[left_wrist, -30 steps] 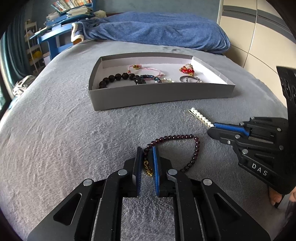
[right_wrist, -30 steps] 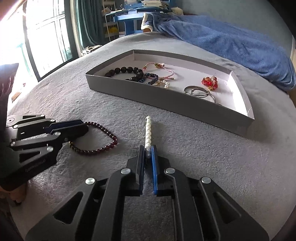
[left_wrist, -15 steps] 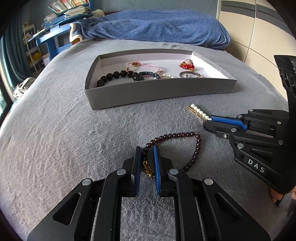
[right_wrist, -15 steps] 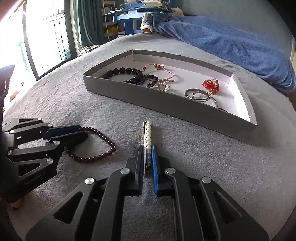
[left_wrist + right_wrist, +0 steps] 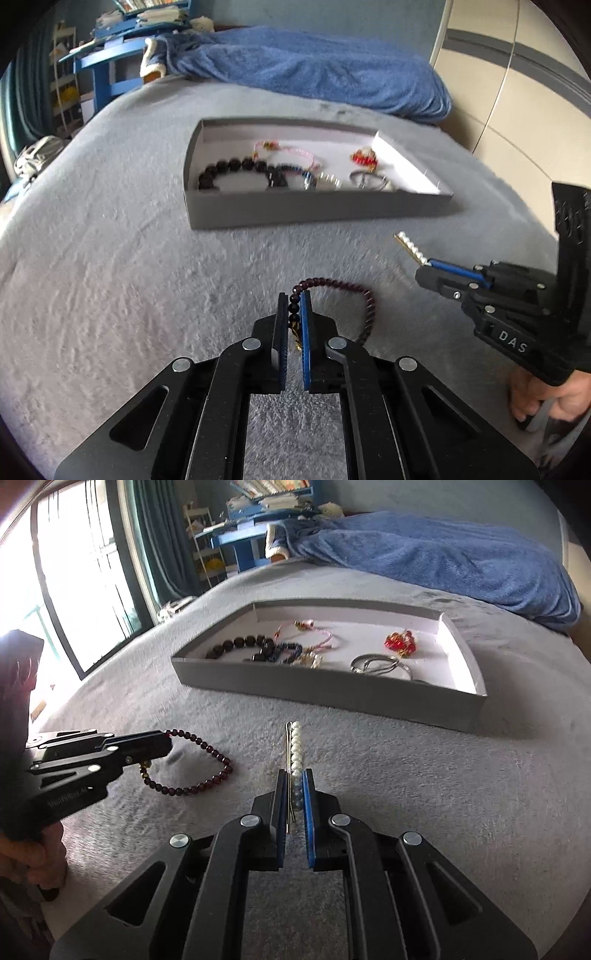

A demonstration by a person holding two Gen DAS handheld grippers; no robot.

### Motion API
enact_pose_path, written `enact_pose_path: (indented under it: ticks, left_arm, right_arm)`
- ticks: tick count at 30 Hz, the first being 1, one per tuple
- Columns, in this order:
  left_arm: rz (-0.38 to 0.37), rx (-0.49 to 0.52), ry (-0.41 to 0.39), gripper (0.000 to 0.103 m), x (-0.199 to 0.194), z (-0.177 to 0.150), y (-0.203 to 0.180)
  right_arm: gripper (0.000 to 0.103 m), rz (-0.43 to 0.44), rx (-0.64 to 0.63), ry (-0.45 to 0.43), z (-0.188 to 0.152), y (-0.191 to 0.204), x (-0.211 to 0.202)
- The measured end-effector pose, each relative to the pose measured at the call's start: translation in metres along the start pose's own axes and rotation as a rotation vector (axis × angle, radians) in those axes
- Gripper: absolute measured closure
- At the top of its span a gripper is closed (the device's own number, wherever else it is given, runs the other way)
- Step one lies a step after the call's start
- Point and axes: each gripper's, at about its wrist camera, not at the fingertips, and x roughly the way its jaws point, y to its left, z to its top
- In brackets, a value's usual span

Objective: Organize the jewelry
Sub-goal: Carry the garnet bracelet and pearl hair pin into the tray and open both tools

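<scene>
One dark-red bead bracelet (image 5: 364, 299) is pinched in the closed left gripper (image 5: 294, 301); one pearl hairpin (image 5: 295, 746) is clamped in the closed right gripper (image 5: 295, 779); one tray (image 5: 332, 698) is seen ahead.

Bare grey bed cover (image 5: 424, 775) between both grippers and grey tray (image 5: 325, 698): open lane. Tray's near wall stands across path, low. Inside tray, left and middle crowded: black bead bracelet (image 5: 240, 644), pink cord bracelet (image 5: 317, 631), silver rings (image 5: 380, 662), red charm (image 5: 400, 640). Bare floor near tray's right wall. Blue blanket (image 5: 314, 70) heaped behind tray, well apart. Left gripper (image 5: 162, 744) and right gripper (image 5: 428, 267) near each other, gap between.
</scene>
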Motion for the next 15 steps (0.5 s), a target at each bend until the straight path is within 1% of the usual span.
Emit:
enact_pose_path:
  ticks: [3, 10, 15]
  left_arm:
    - [-0.016, 0.018, -0.033, 0.096, -0.012, 0.012, -0.003]
    - [-0.058, 0.004, -0.1, 0.096, -0.032, 0.053, -0.006]
    - [-0.084, -0.007, -0.117, 0.096, -0.037, 0.078, -0.007]
  right_arm:
    - [0.095, 0.004, -0.001, -0.017, 0.005, -0.001, -0.006]
    - [0.095, -0.006, -0.021, -0.045, 0.021, -0.002, -0.011]
    - [0.095, -0.022, -0.018, -0.066, 0.039, -0.01, -0.014]
